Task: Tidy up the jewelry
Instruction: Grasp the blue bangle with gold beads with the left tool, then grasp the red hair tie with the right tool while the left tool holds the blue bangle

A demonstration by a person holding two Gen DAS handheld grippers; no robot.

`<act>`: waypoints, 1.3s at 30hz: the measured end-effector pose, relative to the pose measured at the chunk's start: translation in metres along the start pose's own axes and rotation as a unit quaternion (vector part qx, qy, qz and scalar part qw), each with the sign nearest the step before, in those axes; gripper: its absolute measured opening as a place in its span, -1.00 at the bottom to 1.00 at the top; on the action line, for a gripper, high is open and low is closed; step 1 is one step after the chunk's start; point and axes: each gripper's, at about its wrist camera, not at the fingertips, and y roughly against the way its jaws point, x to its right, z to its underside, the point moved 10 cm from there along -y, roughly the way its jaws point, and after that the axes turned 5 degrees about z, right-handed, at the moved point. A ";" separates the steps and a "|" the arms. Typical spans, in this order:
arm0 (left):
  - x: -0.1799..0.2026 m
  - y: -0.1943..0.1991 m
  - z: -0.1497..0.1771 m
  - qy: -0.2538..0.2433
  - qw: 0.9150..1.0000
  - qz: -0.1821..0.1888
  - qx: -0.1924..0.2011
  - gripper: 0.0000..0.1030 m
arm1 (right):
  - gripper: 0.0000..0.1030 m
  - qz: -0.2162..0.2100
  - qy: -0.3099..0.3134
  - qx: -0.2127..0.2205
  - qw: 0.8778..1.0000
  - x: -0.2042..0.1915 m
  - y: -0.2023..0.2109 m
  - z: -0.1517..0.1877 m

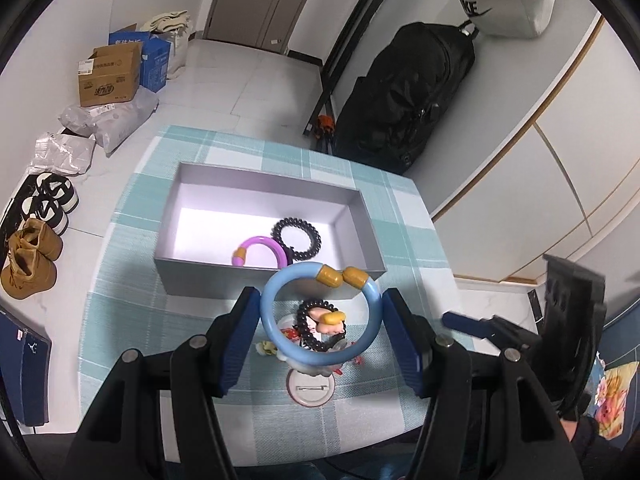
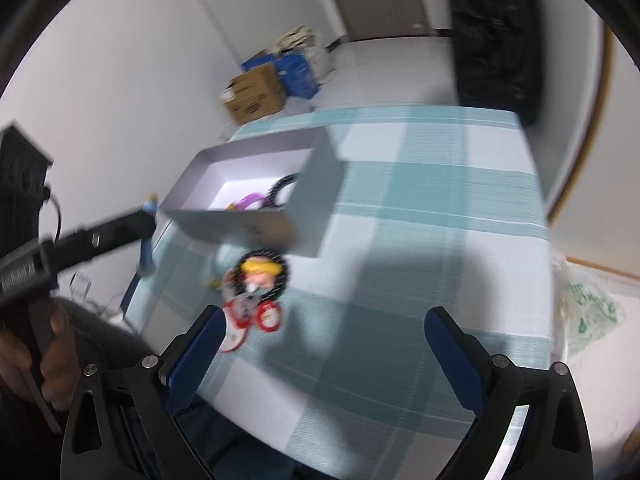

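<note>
My left gripper [image 1: 320, 294] is shut on a light blue open bracelet [image 1: 320, 356] with two yellow end caps, held above the checked tablecloth just in front of the grey open box [image 1: 200, 276]. Inside the box lie a purple bracelet [image 1: 264, 246] and a black coil band [image 1: 298, 238]. Below the held bracelet sits a small pile: a black bead bracelet [image 1: 306, 320], a yellow-haired figure [image 2: 260, 270] and round badges [image 1: 310, 390]. My right gripper [image 2: 326, 316] stands open over the cloth to the right of that pile, with nothing between its fingers.
The teal and white checked table [image 2: 440, 200] ends close behind the box. On the floor are shoes [image 1: 36, 256], cardboard boxes [image 1: 108, 76] and a black bag [image 1: 408, 92]. A plastic bag [image 2: 588, 308] lies off the table's right side. A person's hand [image 2: 24, 360] grips the left tool.
</note>
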 end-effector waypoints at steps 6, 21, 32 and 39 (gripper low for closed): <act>-0.010 0.009 0.000 0.009 1.000 0.002 -0.002 0.12 | 0.59 -0.008 0.074 -0.022 0.997 -0.032 -0.016 0.010; -0.031 0.013 0.002 0.029 1.000 0.007 -0.009 0.12 | -0.34 0.017 0.159 -0.062 0.985 -0.056 -0.053 0.025; -0.028 0.013 0.001 0.025 1.000 0.011 -0.010 0.12 | -0.59 0.018 0.154 -0.063 0.986 -0.055 -0.051 0.027; -0.024 0.012 0.001 0.023 1.000 0.012 -0.010 0.12 | -0.65 0.018 0.149 -0.065 0.986 -0.049 -0.045 0.026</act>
